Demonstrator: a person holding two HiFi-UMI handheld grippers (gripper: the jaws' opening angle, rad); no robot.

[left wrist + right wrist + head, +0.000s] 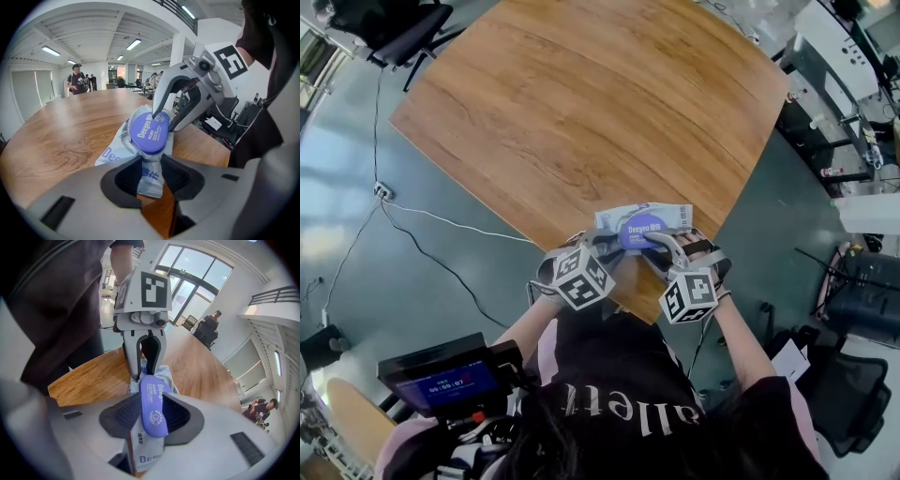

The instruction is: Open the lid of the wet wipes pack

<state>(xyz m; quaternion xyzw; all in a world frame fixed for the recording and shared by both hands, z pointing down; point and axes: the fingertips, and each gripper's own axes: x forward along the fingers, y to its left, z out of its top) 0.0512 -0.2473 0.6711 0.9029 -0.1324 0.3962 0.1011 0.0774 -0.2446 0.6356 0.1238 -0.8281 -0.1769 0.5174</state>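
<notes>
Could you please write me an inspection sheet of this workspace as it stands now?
Surface: wooden table, holding only the pack, at its near corner.
Job's things: wet wipes pack lying flat; purple lid facing up, apparently closed.
Clutter: nothing seen on the table.
Grippers: left gripper clamped on the pack's end; right gripper jaws wide apart astride the lid, no clear pinch.
Cables: thin cable trailing across the floor from a floor socket.
Surroundings: office chair beyond the table, cluttered desks to the right, people far off.
</notes>
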